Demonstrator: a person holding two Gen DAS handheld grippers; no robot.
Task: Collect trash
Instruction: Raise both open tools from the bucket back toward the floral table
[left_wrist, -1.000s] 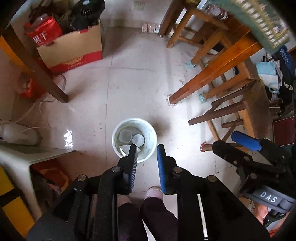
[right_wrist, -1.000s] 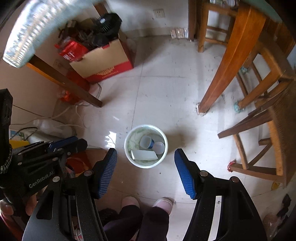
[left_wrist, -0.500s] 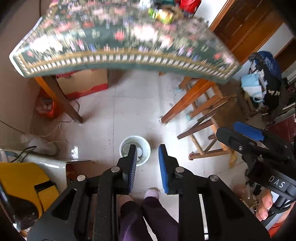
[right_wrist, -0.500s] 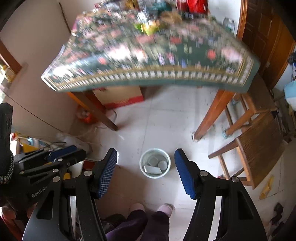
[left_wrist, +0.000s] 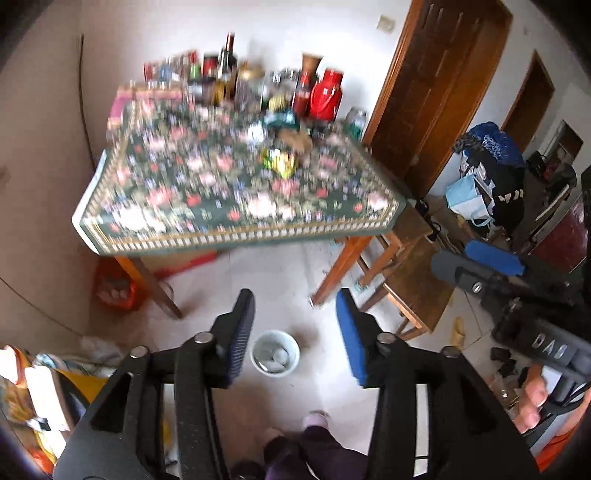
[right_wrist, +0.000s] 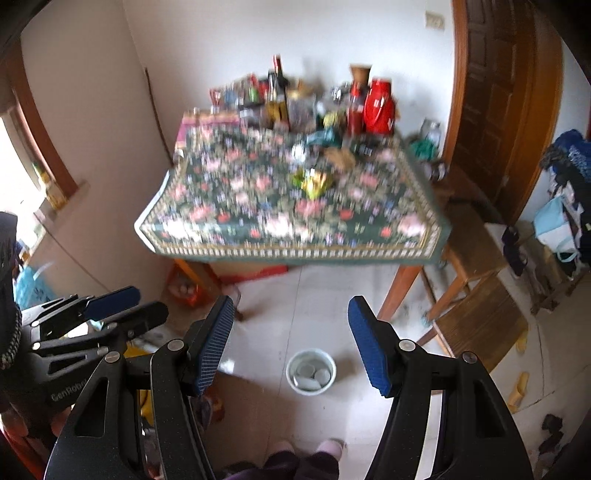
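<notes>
Table (right_wrist: 229, 206) under a floral cloth fills both views, its far edge crowded with bottles and a red thermos (right_wrist: 378, 107), with blurred wrappers near the middle — one yellow-green wrapper (right_wrist: 314, 182) looks the likeliest trash. On the floor below, the white bin (left_wrist: 275, 352) holds cups and a flat white piece. The left gripper (left_wrist: 295, 336) has just been opening and stands released with nothing between its jaws; the right gripper (right_wrist: 291, 343) is spread and empty too. The step in hand seems to be the return from the bin for another piece — next, one gripper must come down over the wrapper and close on it.
</notes>
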